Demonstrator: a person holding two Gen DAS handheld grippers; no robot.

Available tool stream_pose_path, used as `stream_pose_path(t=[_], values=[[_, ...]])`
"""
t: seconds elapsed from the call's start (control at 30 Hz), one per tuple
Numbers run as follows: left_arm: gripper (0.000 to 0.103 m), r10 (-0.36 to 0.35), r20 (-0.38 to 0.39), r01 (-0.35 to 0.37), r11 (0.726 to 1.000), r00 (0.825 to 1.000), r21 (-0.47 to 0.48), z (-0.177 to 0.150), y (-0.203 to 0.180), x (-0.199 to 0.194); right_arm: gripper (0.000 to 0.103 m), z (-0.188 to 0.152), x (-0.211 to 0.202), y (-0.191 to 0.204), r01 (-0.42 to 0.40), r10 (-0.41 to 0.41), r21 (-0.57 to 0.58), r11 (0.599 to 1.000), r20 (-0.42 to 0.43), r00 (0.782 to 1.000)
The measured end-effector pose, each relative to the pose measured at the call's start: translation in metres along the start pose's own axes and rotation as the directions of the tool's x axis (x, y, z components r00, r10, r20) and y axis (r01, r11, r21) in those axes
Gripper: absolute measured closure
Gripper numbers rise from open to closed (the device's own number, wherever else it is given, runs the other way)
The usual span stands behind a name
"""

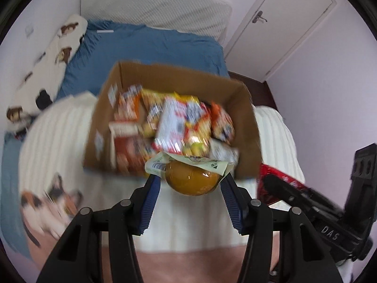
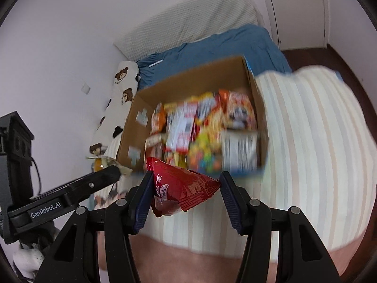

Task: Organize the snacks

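Left tool (image 1: 189, 179) pinches amber jelly cup (image 1: 191, 179), foil lid crumpled. Right tool (image 2: 185, 180) pinches glossy red snack bag (image 2: 181, 188). Cardboard box (image 1: 247, 122) packed with blurred packets.

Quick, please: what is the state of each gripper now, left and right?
Left gripper: closed on the orange jelly cup.
Right gripper: closed on the red snack bag.

A home bedroom: a bed in blue sheets (image 1: 153, 47) at twelve o'clock, a bear-print bolster (image 1: 47, 63) along the wall at ten, a striped blanket (image 2: 306, 141), and a white door (image 1: 282, 23) at two.
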State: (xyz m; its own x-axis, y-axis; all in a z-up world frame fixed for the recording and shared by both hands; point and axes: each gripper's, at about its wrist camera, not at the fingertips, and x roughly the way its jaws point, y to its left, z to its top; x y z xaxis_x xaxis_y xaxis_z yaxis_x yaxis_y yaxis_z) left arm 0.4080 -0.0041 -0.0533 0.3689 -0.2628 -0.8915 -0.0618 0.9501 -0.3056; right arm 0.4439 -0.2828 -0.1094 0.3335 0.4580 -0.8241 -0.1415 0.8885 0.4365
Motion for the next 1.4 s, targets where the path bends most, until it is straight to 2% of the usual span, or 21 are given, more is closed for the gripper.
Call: stream_pose_path(t=[0.1, 0.2, 0.3, 0.4, 0.53, 0.6, 0.67, 0.73, 0.8, 0.83, 1.13, 1.4], values=[[0.052, 0.034, -0.020, -0.034, 0.999, 0.999, 0.010, 0.027, 0.011, 0.014, 0.045, 0.034, 0.019, 0.006, 0.026, -0.026, -0.010, 1.000, -0.023, 0.999], [0.052, 0.067, -0.079, -0.066, 0.998, 0.995, 0.012, 0.060, 0.025, 0.042, 0.045, 0.066, 0.049, 0.006, 0.065, -0.067, -0.022, 0.998, -0.079, 0.995], [0.052, 0.102, -0.128, -0.099, 0.995, 0.986, 0.031, 0.078, 0.036, 0.068, 0.045, 0.086, 0.078, 0.005, 0.115, -0.120, -0.044, 0.992, -0.125, 0.985], [0.052, 0.137, -0.188, -0.132, 0.990, 0.973, 0.041, 0.094, 0.048, 0.099, 0.045, 0.100, 0.104, -0.001, 0.155, -0.162, -0.057, 0.986, -0.172, 0.972], [0.049, 0.158, -0.263, -0.152, 0.987, 0.952, 0.046, 0.102, 0.061, 0.130, 0.043, 0.107, 0.140, -0.010, 0.197, -0.211, -0.080, 0.977, -0.264, 0.941], [0.049, 0.170, -0.322, -0.165, 0.985, 0.932, 0.043, 0.104, 0.066, 0.148, 0.038, 0.103, 0.161, -0.015, 0.202, -0.220, -0.088, 0.975, -0.346, 0.912], [0.048, 0.150, -0.362, -0.151, 0.988, 0.920, 0.024, 0.103, 0.070, 0.159, 0.010, 0.100, 0.174, -0.021, 0.228, -0.245, -0.088, 0.970, -0.389, 0.888], [0.040, 0.150, -0.388, -0.154, 0.988, 0.910, 0.021, 0.101, 0.074, 0.169, 0.005, 0.097, 0.177, -0.023, 0.246, -0.266, -0.102, 0.964, -0.390, 0.882], [0.013, 0.169, -0.375, -0.167, 0.985, 0.911, 0.038, 0.099, 0.073, 0.171, 0.005, 0.096, 0.179, -0.024, 0.252, -0.270, -0.099, 0.963, -0.395, 0.878], [0.010, 0.167, -0.369, -0.163, 0.986, 0.914, 0.041, 0.098, 0.072, 0.170, 0.005, 0.096, 0.179, -0.025, 0.251, -0.268, -0.094, 0.963, -0.396, 0.879], [0.009, 0.167, -0.344, -0.166, 0.986, 0.924, 0.034, 0.092, 0.071, 0.159, 0.004, 0.096, 0.169, -0.026, 0.295, -0.311, -0.101, 0.950, -0.364, 0.878], [0.009, 0.209, -0.296, -0.200, 0.978, 0.932, 0.061, 0.084, 0.063, 0.136, 0.004, 0.089, 0.155, -0.018, 0.292, -0.309, -0.103, 0.951, -0.342, 0.887]])
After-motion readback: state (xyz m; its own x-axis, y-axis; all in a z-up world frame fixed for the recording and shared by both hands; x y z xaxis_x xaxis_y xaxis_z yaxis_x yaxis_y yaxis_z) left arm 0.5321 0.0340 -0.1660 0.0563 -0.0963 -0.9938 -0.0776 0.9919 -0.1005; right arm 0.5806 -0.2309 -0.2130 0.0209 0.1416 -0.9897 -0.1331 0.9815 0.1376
